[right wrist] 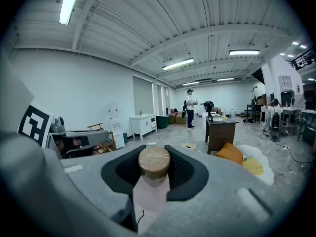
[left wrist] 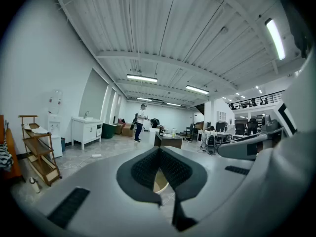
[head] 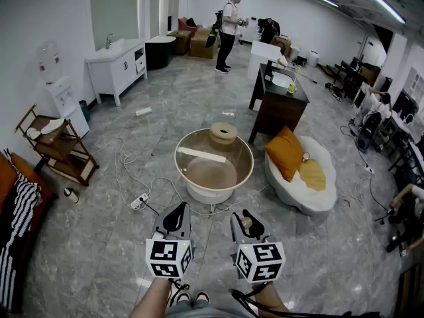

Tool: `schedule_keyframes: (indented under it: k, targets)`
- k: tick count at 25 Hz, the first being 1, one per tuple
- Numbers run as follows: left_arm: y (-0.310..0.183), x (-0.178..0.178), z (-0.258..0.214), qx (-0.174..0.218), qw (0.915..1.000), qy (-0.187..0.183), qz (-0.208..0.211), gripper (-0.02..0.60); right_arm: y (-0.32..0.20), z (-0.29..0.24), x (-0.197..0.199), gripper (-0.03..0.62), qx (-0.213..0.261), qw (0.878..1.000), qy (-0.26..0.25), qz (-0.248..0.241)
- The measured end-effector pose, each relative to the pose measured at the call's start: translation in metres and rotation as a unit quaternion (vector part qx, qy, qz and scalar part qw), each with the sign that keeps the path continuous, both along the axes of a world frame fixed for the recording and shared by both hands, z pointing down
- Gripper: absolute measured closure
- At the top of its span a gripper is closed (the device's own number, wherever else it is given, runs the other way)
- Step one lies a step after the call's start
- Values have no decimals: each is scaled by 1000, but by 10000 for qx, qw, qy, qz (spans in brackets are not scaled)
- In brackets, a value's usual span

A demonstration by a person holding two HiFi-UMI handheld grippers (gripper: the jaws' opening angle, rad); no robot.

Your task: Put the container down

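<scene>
Fig.: R gripper (right wrist: 154, 176) clamped on cork-lidded container (right wrist: 154, 161), held in air short of round glass table (head: 246, 152); L gripper (left wrist: 160, 171) closed, empty; best carried fwd over bare glass, kept upright, lowered until base rests, then released.

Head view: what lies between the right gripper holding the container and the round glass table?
Only grey marble floor crossed by thin cables lies between the right gripper and the table, as the head view shows.
</scene>
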State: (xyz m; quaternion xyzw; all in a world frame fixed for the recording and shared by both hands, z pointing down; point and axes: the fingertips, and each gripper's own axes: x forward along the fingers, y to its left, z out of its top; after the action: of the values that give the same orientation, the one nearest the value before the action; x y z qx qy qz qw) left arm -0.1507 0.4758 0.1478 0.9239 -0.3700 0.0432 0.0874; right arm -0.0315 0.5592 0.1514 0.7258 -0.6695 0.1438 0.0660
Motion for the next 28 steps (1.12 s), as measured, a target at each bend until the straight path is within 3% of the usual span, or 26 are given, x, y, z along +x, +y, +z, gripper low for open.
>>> schedule_keyframes:
  k: [11,21,28]
  targets:
    - [3,3,1,-1,10000,-34,-74,577,4,1,6,471,21,9994,-339,-117]
    - [2,21,9,-73,9999,-78,-88,577,4,2,26,473,34,9998,-97,-179]
    - [-28,40,21,-120,9998,-130,-48,577,-24,15,46,473,-67,9996,-228,-148]
